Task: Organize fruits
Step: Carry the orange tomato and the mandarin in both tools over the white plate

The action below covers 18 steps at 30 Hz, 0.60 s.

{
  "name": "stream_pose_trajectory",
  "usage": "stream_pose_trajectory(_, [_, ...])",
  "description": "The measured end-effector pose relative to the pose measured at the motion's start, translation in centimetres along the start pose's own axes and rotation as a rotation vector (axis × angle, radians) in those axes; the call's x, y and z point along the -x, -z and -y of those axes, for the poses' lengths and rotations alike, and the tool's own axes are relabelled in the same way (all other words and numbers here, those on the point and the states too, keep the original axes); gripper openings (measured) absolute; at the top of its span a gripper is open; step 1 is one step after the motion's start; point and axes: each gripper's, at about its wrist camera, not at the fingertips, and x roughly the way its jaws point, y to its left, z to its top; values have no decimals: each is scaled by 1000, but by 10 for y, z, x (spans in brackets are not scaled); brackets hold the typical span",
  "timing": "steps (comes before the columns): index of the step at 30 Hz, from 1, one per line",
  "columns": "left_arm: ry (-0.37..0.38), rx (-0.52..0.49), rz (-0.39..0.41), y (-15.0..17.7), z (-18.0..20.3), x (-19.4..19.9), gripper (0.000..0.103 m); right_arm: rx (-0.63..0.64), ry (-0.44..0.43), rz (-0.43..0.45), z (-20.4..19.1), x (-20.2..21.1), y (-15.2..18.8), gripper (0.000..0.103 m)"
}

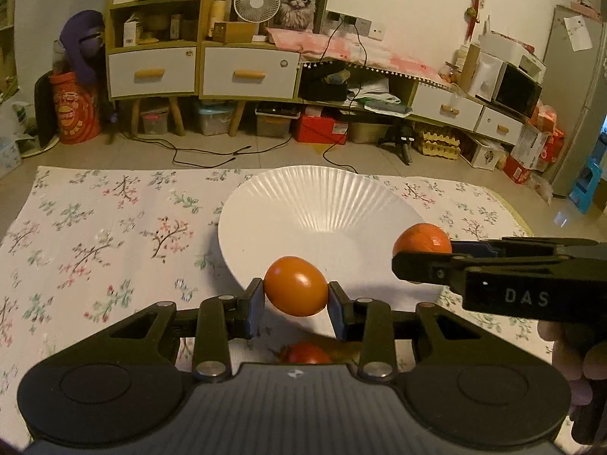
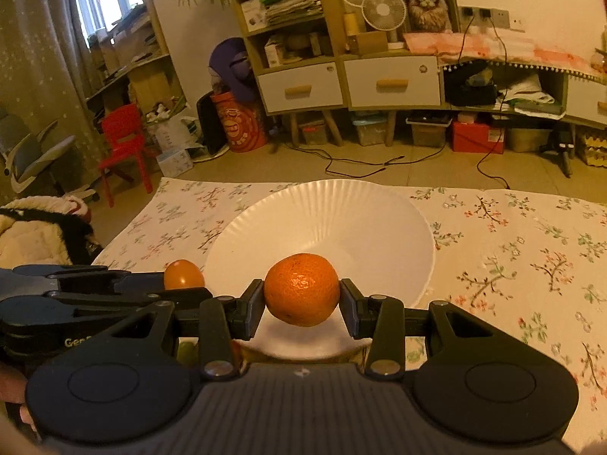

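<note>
My left gripper (image 1: 296, 299) is shut on a smooth orange persimmon (image 1: 296, 285) and holds it over the near rim of a white fluted plate (image 1: 318, 204). My right gripper (image 2: 301, 303) is shut on a dimpled tangerine (image 2: 301, 289) and holds it over the near edge of the same plate (image 2: 341, 220). The right gripper with the tangerine (image 1: 423, 239) enters the left wrist view from the right. The left gripper's persimmon (image 2: 183, 273) shows at the left in the right wrist view. A red fruit (image 1: 305, 353) lies below the left gripper, partly hidden.
The plate stands on a floral tablecloth (image 1: 114, 227). A greenish fruit (image 2: 186, 352) peeks out under the right gripper. Behind the table are cables on the floor (image 1: 205, 151), low cabinets (image 1: 246, 72) and a red chair (image 2: 123, 144).
</note>
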Motion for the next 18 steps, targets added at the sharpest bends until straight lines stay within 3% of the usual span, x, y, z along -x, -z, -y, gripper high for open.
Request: stream_pose_trajectory(18, [45,-119,-52,-12,0,-36,38,30,32,-75,6,-34,-14,39])
